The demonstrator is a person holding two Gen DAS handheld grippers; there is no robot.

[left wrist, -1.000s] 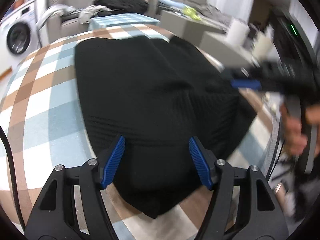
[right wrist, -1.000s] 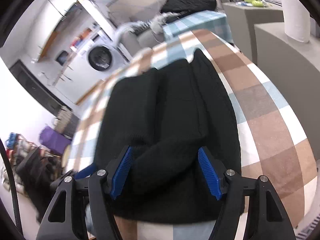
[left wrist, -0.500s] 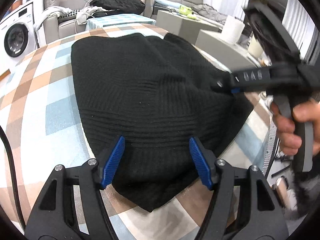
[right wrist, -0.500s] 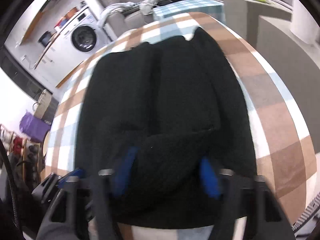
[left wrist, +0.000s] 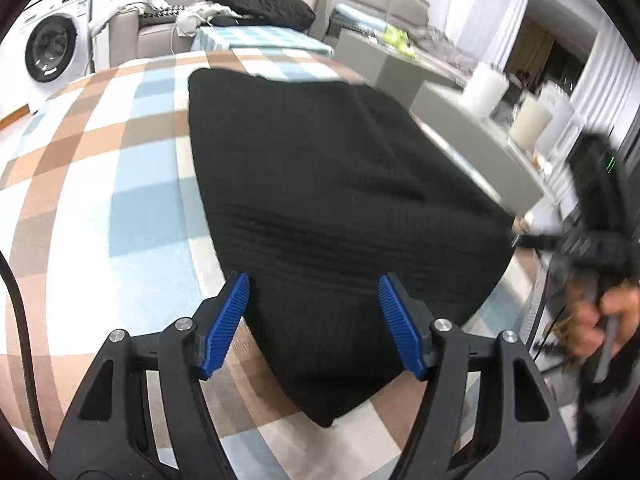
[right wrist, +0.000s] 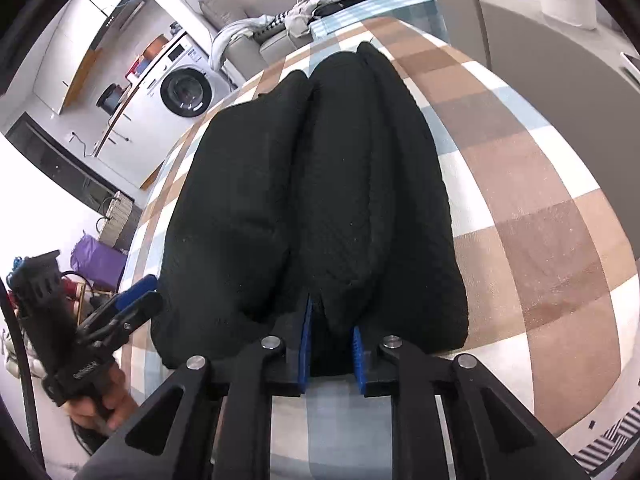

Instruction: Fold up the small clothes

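Right gripper (right wrist: pixel 331 344) dropped to the tabletop's (right wrist: pixel 552 240) near edge, jaws closing on the sweater (right wrist: pixel 320 200) hem; left gripper (left wrist: pixel 320 320) stayed wide, empty; fold starting.

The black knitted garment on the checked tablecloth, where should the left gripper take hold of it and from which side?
Grip the near hem corner of the black knitted garment, coming in low from the near table edge. That corner tapers to a thin, flat point just ahead of the open left gripper, while the right gripper is closing on a bunched fold at the other near edge.

Sweater (right wrist: pixel 320 184) on table (right wrist: pixel 552 208) – washer (right wrist: pixel 186 90) behind, far left.
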